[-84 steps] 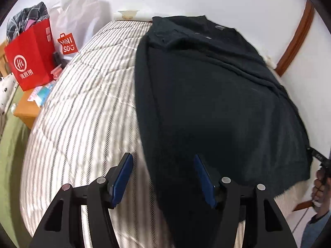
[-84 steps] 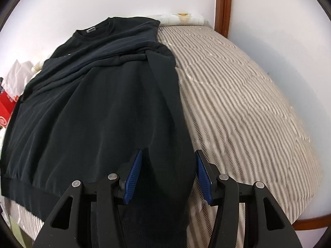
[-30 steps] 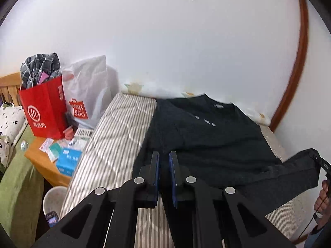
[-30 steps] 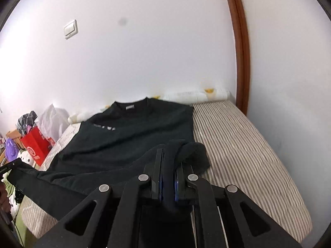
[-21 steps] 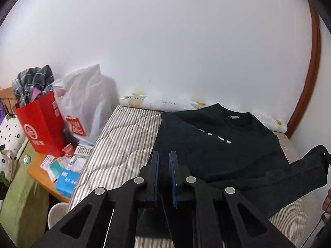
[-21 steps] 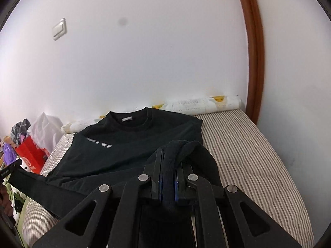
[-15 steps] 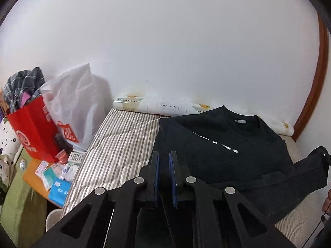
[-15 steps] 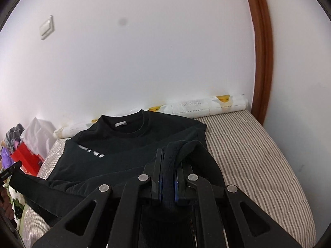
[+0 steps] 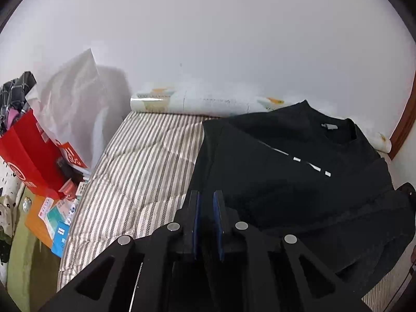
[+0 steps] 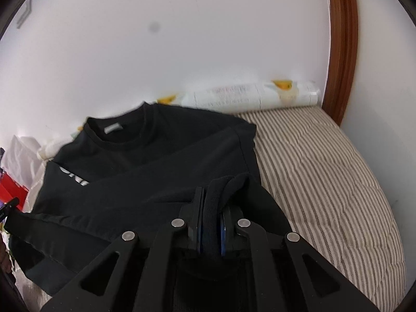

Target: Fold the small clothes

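The sweater [image 9: 299, 171] is black, with a small grey label at the neck and a broken line of white print across the chest. Under it the mattress [image 9: 145, 161] runs in thin stripes — brown on cream. The wall [image 9: 208, 39] is plain white, the door frame [image 10: 340, 52] reddish brown. Off to one side stands a red bag [image 9: 28, 153] with white print (a round logo), and behind it a white plastic bag [image 9: 70, 96]. Both grippers are black with blue pads [image 9: 196, 221].
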The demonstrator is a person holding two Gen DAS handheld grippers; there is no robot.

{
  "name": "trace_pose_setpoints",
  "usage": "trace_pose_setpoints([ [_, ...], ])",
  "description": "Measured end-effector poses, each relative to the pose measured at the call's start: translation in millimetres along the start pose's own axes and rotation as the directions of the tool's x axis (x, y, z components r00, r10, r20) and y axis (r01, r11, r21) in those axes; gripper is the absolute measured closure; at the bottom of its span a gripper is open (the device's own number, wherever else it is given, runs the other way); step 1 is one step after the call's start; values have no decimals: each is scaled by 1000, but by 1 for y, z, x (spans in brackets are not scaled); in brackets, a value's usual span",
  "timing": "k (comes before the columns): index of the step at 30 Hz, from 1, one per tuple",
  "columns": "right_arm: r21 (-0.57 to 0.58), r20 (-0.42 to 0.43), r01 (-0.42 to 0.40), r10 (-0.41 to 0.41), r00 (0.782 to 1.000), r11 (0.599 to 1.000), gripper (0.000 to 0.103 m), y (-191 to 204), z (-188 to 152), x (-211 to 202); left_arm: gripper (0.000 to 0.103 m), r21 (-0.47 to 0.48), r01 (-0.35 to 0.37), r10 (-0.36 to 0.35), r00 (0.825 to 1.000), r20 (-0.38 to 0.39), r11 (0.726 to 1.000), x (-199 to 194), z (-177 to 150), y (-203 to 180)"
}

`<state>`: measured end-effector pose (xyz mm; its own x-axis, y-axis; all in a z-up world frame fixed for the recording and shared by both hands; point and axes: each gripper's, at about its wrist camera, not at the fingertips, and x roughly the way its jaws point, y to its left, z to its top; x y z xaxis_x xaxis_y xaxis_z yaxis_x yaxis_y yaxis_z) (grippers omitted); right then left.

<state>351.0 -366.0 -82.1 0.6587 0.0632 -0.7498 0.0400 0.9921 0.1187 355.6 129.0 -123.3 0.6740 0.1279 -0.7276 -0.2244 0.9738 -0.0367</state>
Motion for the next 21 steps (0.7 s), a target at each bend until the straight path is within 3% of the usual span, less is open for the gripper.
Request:
trace_pose_setpoints([
  [4, -19, -26, 13, -13, 1000, 1000, 88, 1, -5, 1, 90, 4, 4, -4, 1000, -17, 1000, 0, -2, 0],
  [8, -32, -20, 28, -29, 999, 999, 63, -1, -9, -16, 67, -11, 54, -54, 997, -46, 998, -6, -6, 1],
  [11, -23, -1, 20, -20, 1000, 1000, 54, -6, -18, -40, 62, -19, 62, -63, 997, -49, 998, -21, -16, 1],
  [14, -12, 1, 21, -21, 1000, 1000, 51, -14, -28, -59, 49, -45, 78, -80, 996, -46, 996, -36, -33, 2],
  [21, 25, -24, 33, -32, 999, 999, 48, -35, -72, -87, 42, -92, 138, -146, 985, -90, 986, -60, -94, 13],
])
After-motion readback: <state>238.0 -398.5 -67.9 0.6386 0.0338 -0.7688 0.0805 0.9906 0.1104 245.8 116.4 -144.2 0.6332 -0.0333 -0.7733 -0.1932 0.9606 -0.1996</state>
